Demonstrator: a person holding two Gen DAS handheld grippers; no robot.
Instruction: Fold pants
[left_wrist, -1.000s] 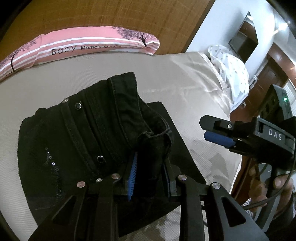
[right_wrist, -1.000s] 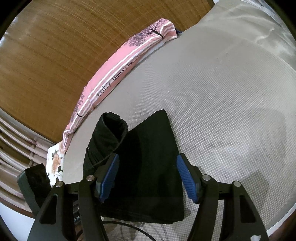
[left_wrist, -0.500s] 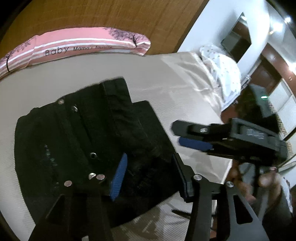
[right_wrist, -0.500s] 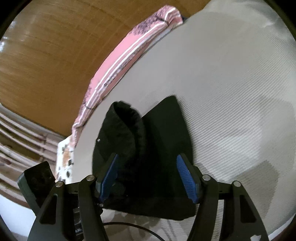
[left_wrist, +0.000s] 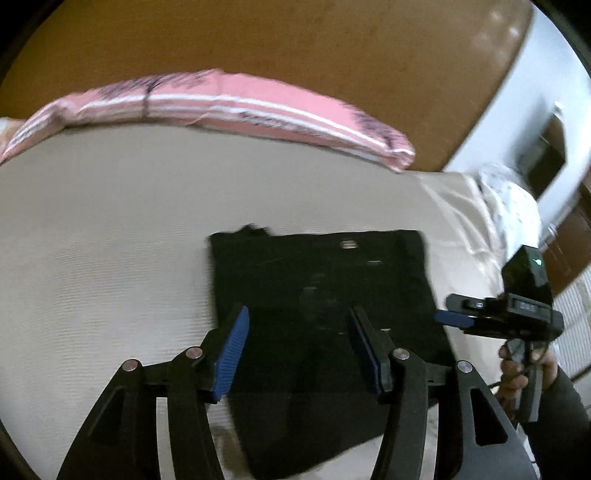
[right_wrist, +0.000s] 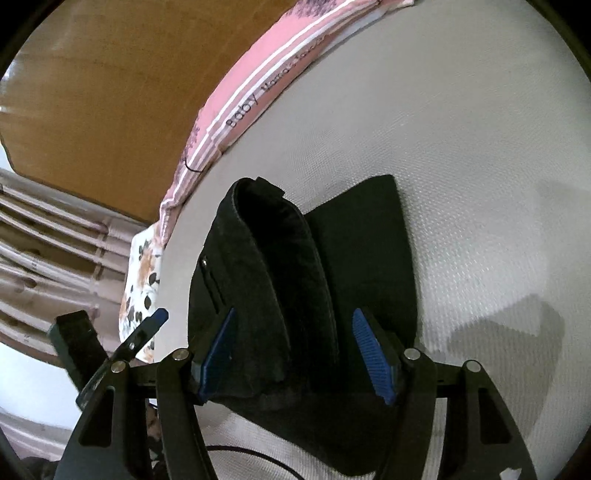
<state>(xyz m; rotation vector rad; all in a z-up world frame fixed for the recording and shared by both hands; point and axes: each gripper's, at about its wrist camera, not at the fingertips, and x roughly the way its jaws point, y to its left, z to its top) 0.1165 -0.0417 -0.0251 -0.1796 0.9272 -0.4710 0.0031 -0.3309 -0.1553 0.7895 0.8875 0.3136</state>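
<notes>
On the bed (left_wrist: 110, 229), a wide pale mattress is taking up most of the room in front of me, with a long pink pillow (left_wrist: 258, 99) lying along its far edge against the wooden headboard (left_wrist: 258, 40). Near the front edge, the black pants (left_wrist: 321, 295) are sitting as a compact dark rectangle; from the right wrist view a thick rolled layer is still standing up a little along one side rather than lying flat. The left gripper (left_wrist: 299, 350) is hovering just over the bundle with its blue pads spread wide, gripping nothing. The right gripper (right_wrist: 295, 354) is likewise standing wide apart, its pads straddling the raised fold without pinching it. I am judging the folding to be nearly done: the garment is already reduced to a small stack, and only pressing down or squaring that upstanding layer seems to be remaining
</notes>
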